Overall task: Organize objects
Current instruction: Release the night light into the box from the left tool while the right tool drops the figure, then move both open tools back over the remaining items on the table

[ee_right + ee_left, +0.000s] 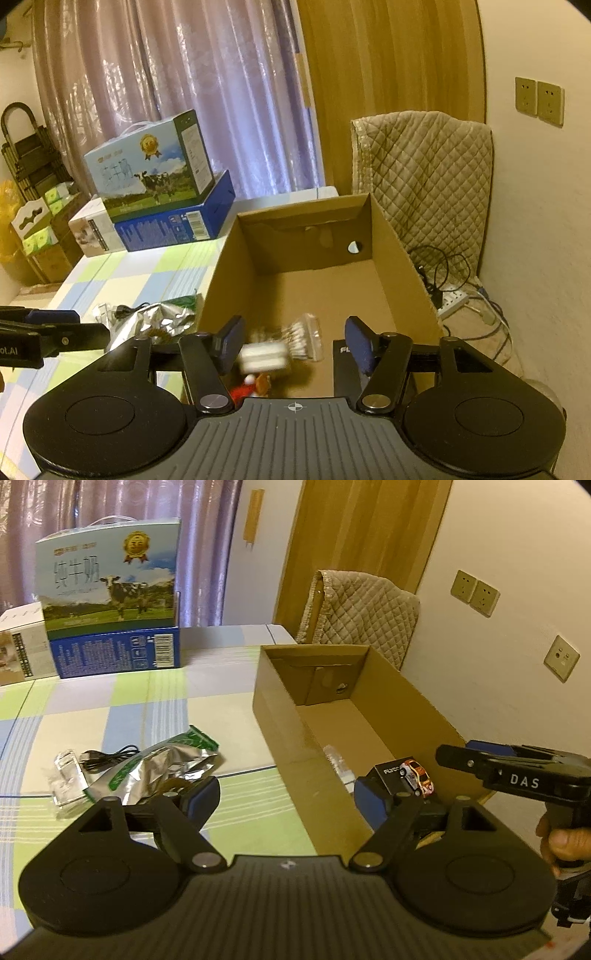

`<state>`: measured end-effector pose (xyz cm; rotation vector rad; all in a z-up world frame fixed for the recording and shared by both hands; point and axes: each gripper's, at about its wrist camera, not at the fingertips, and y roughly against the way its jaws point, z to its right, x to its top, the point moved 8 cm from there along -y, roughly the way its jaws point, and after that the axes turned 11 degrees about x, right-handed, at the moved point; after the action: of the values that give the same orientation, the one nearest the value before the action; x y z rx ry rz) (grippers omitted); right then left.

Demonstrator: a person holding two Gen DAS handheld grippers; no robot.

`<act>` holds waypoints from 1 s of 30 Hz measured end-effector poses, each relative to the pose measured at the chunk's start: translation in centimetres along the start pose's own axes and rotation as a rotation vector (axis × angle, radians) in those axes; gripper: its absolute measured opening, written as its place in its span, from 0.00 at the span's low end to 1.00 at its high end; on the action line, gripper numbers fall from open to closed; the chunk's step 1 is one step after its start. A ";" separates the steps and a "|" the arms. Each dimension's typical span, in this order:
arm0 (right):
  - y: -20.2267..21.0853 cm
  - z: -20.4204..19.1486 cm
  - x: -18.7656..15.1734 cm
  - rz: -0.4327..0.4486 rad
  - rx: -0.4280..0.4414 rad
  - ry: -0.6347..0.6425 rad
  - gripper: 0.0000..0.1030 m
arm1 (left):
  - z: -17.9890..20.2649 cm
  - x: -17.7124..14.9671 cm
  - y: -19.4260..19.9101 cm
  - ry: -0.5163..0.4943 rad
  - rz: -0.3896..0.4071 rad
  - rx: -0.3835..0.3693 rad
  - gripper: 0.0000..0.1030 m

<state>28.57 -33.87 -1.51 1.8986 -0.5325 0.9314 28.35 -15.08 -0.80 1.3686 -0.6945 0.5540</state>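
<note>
Both tongs, left (284,797) and right (293,341), gape empty; white packet (263,357) blurs between right's, over cardboard box (399,258).

I see the cardboard box (399,698) on the table (166,701) (right side), foil bag (162,766) lying left of it.

A small white block (263,357) between the open right gripper's fingers is smeared by motion; what it is cannot be told. Below it, a red-and-white figure (246,387) is half hidden by the gripper body. The black printed box (341,363) in the open brown cardboard box's (218,291) near corner shows only "FL" behind a blue pad.
</note>
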 end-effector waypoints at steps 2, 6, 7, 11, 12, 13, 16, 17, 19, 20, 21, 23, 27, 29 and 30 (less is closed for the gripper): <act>0.4 -0.5 -0.1 0.004 0.004 -0.001 0.56 | -0.5 -0.1 0.5 0.005 0.003 0.006 0.74; 1.2 -1.5 -0.1 0.016 0.004 -0.003 0.56 | -1.6 -0.7 1.6 0.016 0.007 0.019 0.75; 1.4 -1.7 -0.1 0.019 0.003 -0.003 0.56 | -1.9 -0.8 1.9 0.019 0.008 0.023 0.75; 2.0 -2.8 -0.1 0.020 0.004 -0.008 0.56 | -3.2 -1.4 3.0 0.034 0.012 0.041 0.77; 2.1 -3.0 -0.2 0.019 0.005 -0.008 0.56 | -3.5 -1.5 3.3 0.036 0.014 0.045 0.77; 2.2 -3.4 -0.2 0.018 0.007 -0.008 0.56 | -3.8 -1.6 3.6 0.038 0.015 0.048 0.77; 2.5 -4.5 -0.3 0.018 0.016 -0.002 0.56 | -4.7 -2.0 4.3 0.054 0.018 0.057 0.78; 2.6 -5.0 -0.4 0.018 0.020 0.001 0.56 | -4.9 -2.1 4.5 0.056 0.019 0.060 0.78; 2.6 -5.8 -0.5 0.015 0.030 0.004 0.56 | -5.4 -2.3 5.0 0.060 0.021 0.071 0.79; 2.6 -6.3 -0.6 0.014 0.037 0.006 0.56 | -5.7 -2.5 5.2 0.061 0.023 0.074 0.79; 2.6 -6.7 -0.7 0.013 0.042 0.008 0.56 | -6.0 -2.6 5.4 0.063 0.024 0.078 0.79; 2.3 -7.7 -0.8 0.007 0.055 0.016 0.56 | -6.6 -2.8 5.9 0.069 0.026 0.085 0.80; 1.8 -9.5 -1.2 -0.006 0.080 0.035 0.56 | -7.9 -3.4 6.6 0.080 0.031 0.105 0.82; 1.4 -10.3 -1.4 -0.014 0.089 0.041 0.56 | -8.7 -3.6 6.8 0.086 0.031 0.116 0.82; 1.2 -10.7 -1.5 -0.018 0.095 0.043 0.56 | -9.0 -3.7 6.9 0.090 0.030 0.120 0.83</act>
<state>22.69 -25.09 1.00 1.9597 -0.4523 0.9992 22.00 -5.07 0.70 1.4373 -0.6184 0.6862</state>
